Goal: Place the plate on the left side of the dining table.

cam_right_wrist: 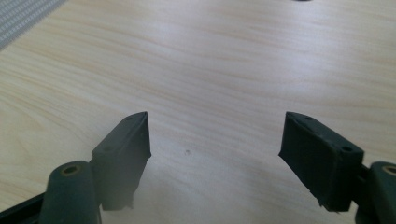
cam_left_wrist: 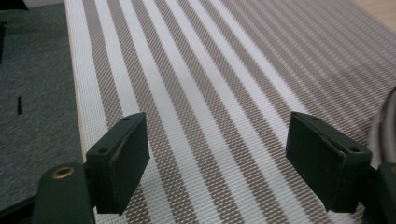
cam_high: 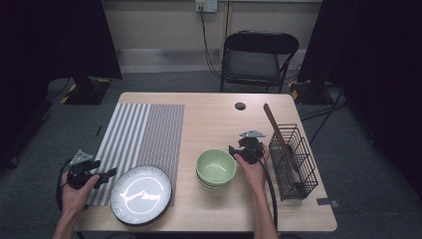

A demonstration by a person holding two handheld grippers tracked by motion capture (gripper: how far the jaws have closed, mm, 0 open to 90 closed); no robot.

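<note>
The green bowls (cam_high: 216, 168) (a short stack, one nested in another) sit on the desk (cam_high: 214, 119) near its front edge, just left of the right gripper (cam_high: 233, 149) and just right of the plate (cam_high: 141, 194).

The right gripper's fingers (cam_right_wrist: 123, 149) are spread wide with nothing between them; in the right gripper view they hang over bare wood. In the high view the right hand (cam_high: 253, 167) holds that gripper close beside the rim of the top bowl, though I cannot tell whether it touches. Its cable runs back along the forearm toward the desk's front edge.

The left gripper's fingers (cam_left_wrist: 122, 156) are also spread wide and empty, hovering over the striped placemat (cam_left_wrist: 224, 84) near its left border. In the high view the left gripper (cam_high: 112, 173) sits at the front left corner of the desk, held by the left hand (cam_high: 74, 191), pointing toward the plate, which lies partly on the placemat's front end.

A black wire basket (cam_high: 293, 159) stands to the right of the right hand, with a long brown-handled tool (cam_high: 278, 132) leaning out of it. A folding chair (cam_high: 259, 57) stands beyond the desk.
</note>
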